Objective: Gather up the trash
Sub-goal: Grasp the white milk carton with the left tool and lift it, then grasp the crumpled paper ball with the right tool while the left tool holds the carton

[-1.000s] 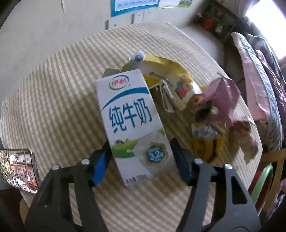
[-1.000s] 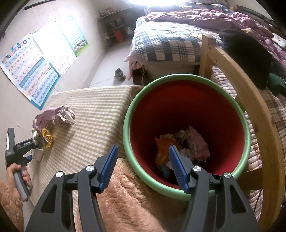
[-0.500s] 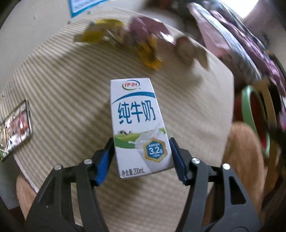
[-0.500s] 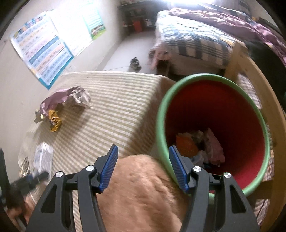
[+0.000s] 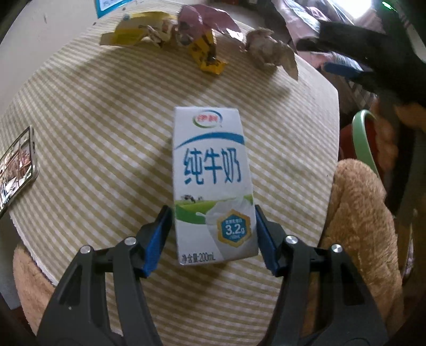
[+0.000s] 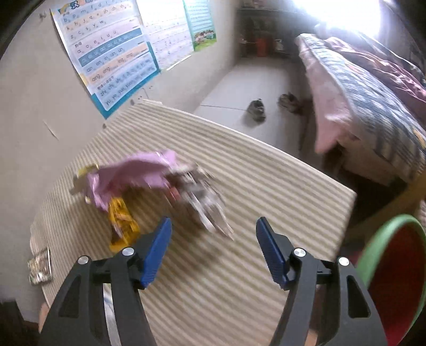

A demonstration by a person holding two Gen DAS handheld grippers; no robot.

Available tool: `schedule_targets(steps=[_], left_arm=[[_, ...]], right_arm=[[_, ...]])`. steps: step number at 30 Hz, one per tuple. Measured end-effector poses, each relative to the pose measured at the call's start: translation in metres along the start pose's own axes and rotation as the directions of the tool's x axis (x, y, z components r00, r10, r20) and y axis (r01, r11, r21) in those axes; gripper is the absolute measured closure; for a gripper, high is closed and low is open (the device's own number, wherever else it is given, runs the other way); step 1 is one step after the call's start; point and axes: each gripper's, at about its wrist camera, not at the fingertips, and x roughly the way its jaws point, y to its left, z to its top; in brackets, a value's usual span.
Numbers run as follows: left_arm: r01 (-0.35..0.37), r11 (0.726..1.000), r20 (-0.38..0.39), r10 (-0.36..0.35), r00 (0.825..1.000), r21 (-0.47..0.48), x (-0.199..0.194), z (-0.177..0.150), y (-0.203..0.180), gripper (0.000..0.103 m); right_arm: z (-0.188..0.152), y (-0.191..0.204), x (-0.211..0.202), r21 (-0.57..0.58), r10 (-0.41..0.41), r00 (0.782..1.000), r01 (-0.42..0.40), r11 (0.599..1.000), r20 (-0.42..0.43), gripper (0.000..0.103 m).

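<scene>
Bedroom with alphabet posters (image 6: 111, 53) on a beige wall, a bed (image 6: 372, 106) under a checked quilt, and a table (image 5: 93, 119) covered in a yellow-and-white striped cloth. Left claw (image 5: 210, 239) above the table, blue pads pinching the lower sides of a milk carton (image 5: 211, 183). Carton: white, rectangular, uncrushed; green-and-red oval logo at the top, blue arc beneath, large blue Chinese characters mid-face, a green meadow band with small cows, a blue-and-gold hexagon reading 3.2 g, and "200mL" along the bottom edge. Carton held clear of the cloth, label toward the camera, top end pointing away toward the far edge. Along that far edge, loose trash: yellow torn packet (image 5: 133, 34), pink crumpled wrapper (image 5: 207, 18), small yellow wrapper (image 5: 207, 56), brownish crumpled paper (image 5: 269, 50). Phone (image 5: 16, 170) lying at the left edge of the table, screen lit. Fuzzy brown sleeve (image 5: 356, 213) at the right of the left wrist view. Right claw (image 6: 213, 244) spread wide with nothing between the pads, jaws just opened further, hovering over the table near the same pink wrapper and yellow wrapper, all blurred in the right wrist view. Bin (image 6: 372, 252), green-rimmed with a red interior, beside the table at lower right. Pair of shoes (image 6: 258, 109) on the floor near the bed.
</scene>
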Motion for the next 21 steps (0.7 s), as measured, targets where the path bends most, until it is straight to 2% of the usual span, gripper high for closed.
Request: schedule_targets(steps=[4, 7, 9, 11, 13, 21], left_arm=[[0.008, 1.0, 0.005, -0.008, 1.0, -0.028, -0.006, -0.003, 0.013, 0.044], [0.015, 0.999, -0.005, -0.015, 1.0, -0.038, -0.009, -0.01, 0.018, 0.043], [0.013, 0.999, 0.001, -0.013, 1.0, -0.033, -0.012, -0.013, 0.019, 0.043], [0.015, 0.999, 0.006, -0.015, 1.0, -0.035, -0.011, -0.01, 0.017, 0.043], [0.018, 0.999, 0.004, -0.018, 1.0, -0.041, -0.011, -0.011, 0.017, 0.043], [0.015, 0.999, 0.01, -0.014, 1.0, -0.05, -0.01, -0.007, 0.017, 0.043]], right_arm=[[0.022, 0.012, 0.027, 0.054, 0.028, 0.998, -0.026, 0.998, -0.048, 0.037], [0.029, 0.019, 0.054, 0.067, -0.012, 0.992, 0.02, 0.998, -0.126, 0.038], [0.03, 0.024, 0.062, 0.038, -0.057, 0.989, 0.063, 0.997, -0.133, 0.049], [0.029, 0.03, 0.06, -0.022, -0.078, 0.991, 0.076, 0.997, -0.108, 0.061], [0.027, 0.033, 0.054, -0.047, -0.063, 0.994, 0.059, 0.997, -0.091, 0.066], [-0.01, 0.022, 0.006, -0.03, 0.068, 0.996, -0.069, 0.997, -0.051, 0.068]])
